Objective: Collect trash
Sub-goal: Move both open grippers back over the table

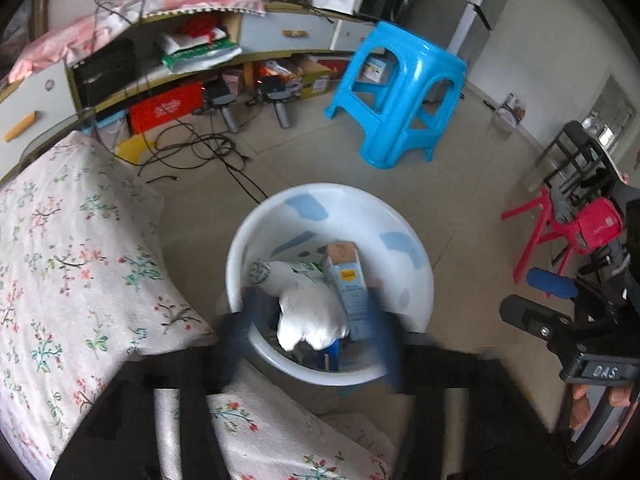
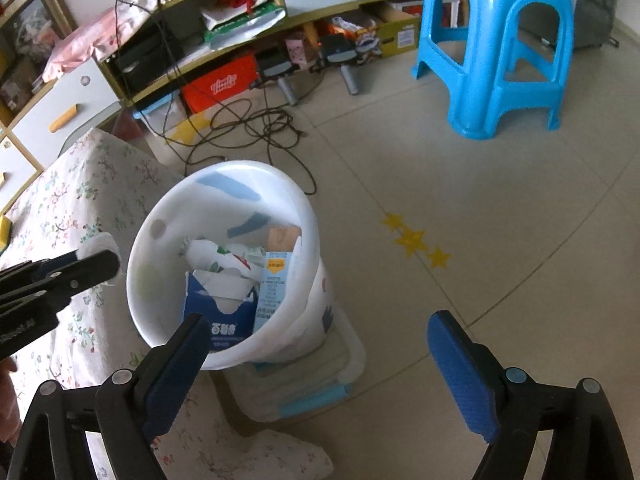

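A white plastic bin (image 1: pixel 416 280) stands on the floor beside the flowered table; it also shows in the right wrist view (image 2: pixel 160 256). Inside lie a blue carton (image 2: pixel 218 316), a light-blue box (image 1: pixel 352 284) and crumpled wrappers. My left gripper (image 1: pixel 312 320) is over the bin's near rim, its blurred blue fingers (image 1: pixel 244 320) spread apart around a white crumpled wad (image 1: pixel 308 316) between them; whether they touch it I cannot tell. In the right wrist view the left gripper (image 2: pixel 96 260) carries white paper at its tip. My right gripper (image 2: pixel 320 360) is open and empty, beside the bin.
A flowered tablecloth (image 1: pixel 60 260) covers the table at the left. A blue plastic stool (image 1: pixel 400 96) stands on the tiled floor beyond the bin. Cables (image 1: pixel 200 148) trail by a cluttered low shelf (image 1: pixel 180 56). A red stool (image 1: pixel 536 232) is at the right.
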`<state>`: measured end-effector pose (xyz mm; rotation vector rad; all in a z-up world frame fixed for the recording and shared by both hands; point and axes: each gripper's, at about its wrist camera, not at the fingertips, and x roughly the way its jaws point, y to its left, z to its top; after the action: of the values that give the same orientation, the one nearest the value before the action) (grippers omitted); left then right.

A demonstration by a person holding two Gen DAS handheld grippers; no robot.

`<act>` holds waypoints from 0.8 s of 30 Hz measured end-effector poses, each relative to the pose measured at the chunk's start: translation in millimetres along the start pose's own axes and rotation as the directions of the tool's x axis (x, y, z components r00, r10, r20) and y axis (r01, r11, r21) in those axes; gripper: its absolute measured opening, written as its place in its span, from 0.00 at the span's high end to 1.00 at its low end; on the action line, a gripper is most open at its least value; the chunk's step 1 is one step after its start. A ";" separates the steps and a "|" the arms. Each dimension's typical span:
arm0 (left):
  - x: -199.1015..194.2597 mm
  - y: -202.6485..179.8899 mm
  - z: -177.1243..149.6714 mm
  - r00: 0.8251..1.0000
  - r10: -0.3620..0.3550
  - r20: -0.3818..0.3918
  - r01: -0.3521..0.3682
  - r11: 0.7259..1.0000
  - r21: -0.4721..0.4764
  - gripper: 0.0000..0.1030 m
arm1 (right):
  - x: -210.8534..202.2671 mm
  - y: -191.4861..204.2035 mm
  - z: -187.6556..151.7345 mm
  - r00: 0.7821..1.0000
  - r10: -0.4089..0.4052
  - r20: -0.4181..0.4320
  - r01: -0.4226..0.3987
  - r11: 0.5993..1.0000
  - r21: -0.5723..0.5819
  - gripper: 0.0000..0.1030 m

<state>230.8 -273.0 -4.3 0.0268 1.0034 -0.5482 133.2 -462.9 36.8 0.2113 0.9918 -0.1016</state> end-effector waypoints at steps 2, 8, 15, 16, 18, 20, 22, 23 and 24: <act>-4.0 2.5 -1.0 1.000 0.025 0.020 -0.025 1.000 -0.002 0.22 | -0.5 1.3 0.4 1.000 0.002 0.004 -0.002 1.000 -0.002 0.11; -9.9 17.2 -9.7 0.996 0.084 -0.001 -0.084 0.996 -0.027 0.13 | 0.0 5.9 1.3 1.000 0.001 0.004 -0.001 1.000 -0.011 0.11; -29.4 47.8 -22.5 0.991 0.135 0.004 -0.134 0.987 -0.093 0.04 | 0.6 21.0 3.4 1.000 0.007 0.007 -0.007 1.000 -0.030 0.11; -32.6 52.8 -24.6 0.990 0.140 0.005 -0.139 0.985 -0.104 0.04 | 1.1 23.7 3.6 1.000 0.008 0.007 -0.008 0.999 -0.034 0.11; -40.5 65.6 -31.3 0.987 0.159 0.005 -0.157 0.979 -0.131 0.04 | 2.1 30.5 4.5 1.000 0.010 0.007 -0.009 0.999 -0.042 0.11; -49.1 79.6 -38.9 0.983 0.185 0.007 -0.182 0.971 -0.154 0.04 | 2.9 39.8 5.3 1.000 0.016 0.007 -0.015 0.998 -0.056 0.11; -59.0 92.6 -46.7 0.976 0.218 0.012 -0.213 0.963 -0.168 0.04 | 3.6 49.1 6.1 1.000 0.019 0.010 -0.018 0.997 -0.072 0.11; -64.3 99.4 -51.1 0.972 0.233 0.014 -0.228 0.958 -0.174 0.03 | 4.1 54.4 6.5 1.000 0.022 0.010 -0.021 0.997 -0.080 0.11; -69.2 105.7 -55.3 0.969 0.247 0.015 -0.241 0.953 -0.182 0.01 | 5.0 60.0 7.3 1.000 0.027 0.010 -0.026 0.996 -0.088 0.10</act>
<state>205.7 -137.3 -2.7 -0.0194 0.9925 -0.2300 152.8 -406.0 44.2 0.1427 0.9801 -0.0350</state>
